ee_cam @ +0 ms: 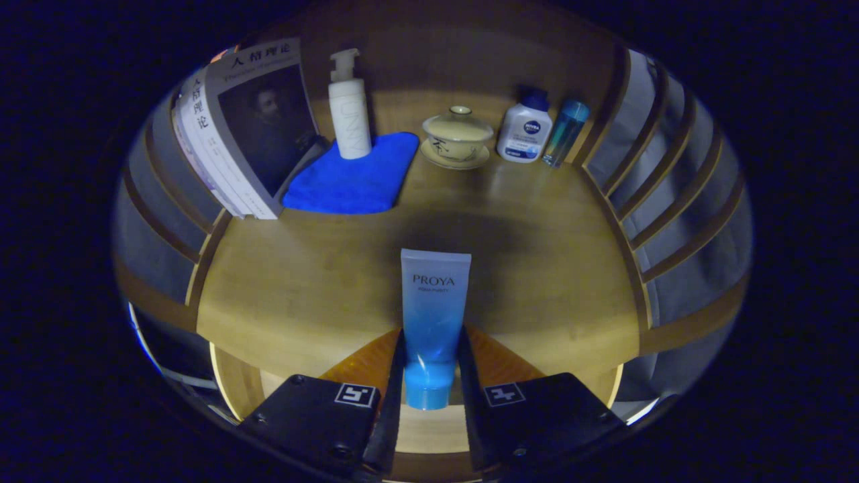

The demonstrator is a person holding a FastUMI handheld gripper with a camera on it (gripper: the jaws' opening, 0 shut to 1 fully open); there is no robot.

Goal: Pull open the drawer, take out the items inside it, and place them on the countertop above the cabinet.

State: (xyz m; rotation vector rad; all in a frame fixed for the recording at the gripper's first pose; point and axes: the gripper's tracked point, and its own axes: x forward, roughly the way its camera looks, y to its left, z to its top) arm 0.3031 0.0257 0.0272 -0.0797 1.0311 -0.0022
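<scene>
Gripper view: the gripper (pixel 431 376) has both fingers clamped on the blue tube (pixel 433 322), held over the countertop (pixel 302 288). Placing step; next, probably lower and release.

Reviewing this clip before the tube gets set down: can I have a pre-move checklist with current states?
1. Gripper shut on the blue tube, both fingers pressing near its cap: ok.
2. Tube over the wooden countertop: ok.
3. Bare countertop just ahead of the tube: ok.
4. Blue cloth, pump bottle, lidded teacup well beyond the tube: ok.
5. Tube touching the countertop: cannot tell.
6. Drawer emptied: cannot tell.
</scene>
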